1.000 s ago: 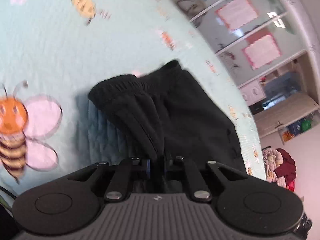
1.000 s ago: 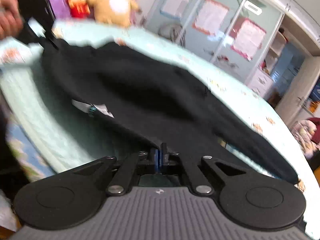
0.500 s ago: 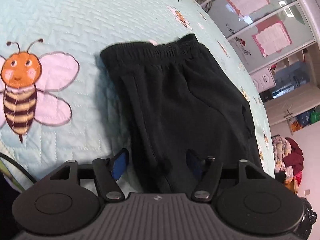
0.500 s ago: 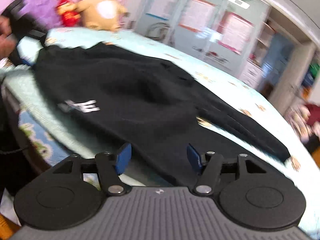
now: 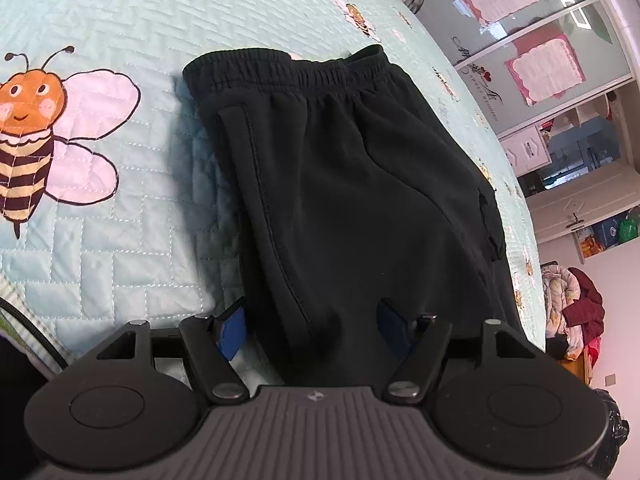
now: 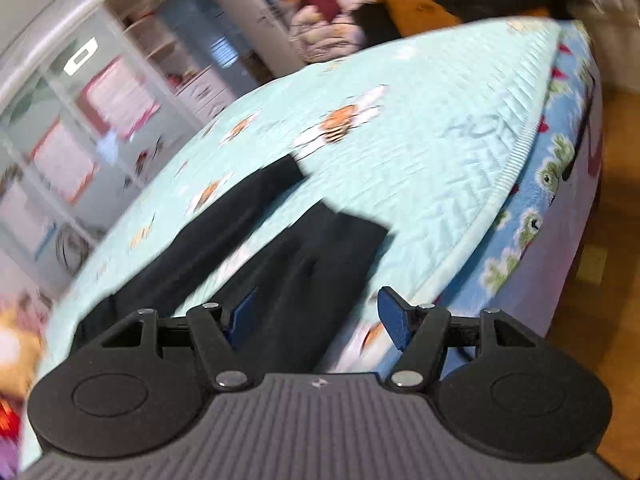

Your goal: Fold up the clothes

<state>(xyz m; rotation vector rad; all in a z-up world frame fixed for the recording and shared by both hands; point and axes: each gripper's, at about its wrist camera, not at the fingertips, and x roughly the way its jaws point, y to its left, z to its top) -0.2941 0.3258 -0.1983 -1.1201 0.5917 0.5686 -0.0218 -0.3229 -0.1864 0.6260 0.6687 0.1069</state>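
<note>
The black sweatpants lie flat on the pale blue quilted bedspread, folded lengthwise, with the elastic waistband at the far end from the left gripper and the body of the garment running back under it. The left gripper's jaws have just been opening and now stand wide, its blue pads apart above the cloth and pressing on nothing; the near part of the pants shows between them. To its left, a large bee print marks the bedspread.

In the blurred right wrist view, the right gripper has also just been opening and is spread wide, holding nothing. Ahead of it the two pant legs stretch away across the bedspread, with their cuffs apart at the far end. To its right the bed edge drops to a blue patterned sheet. Beyond the bed lies a clothes pile.
</note>
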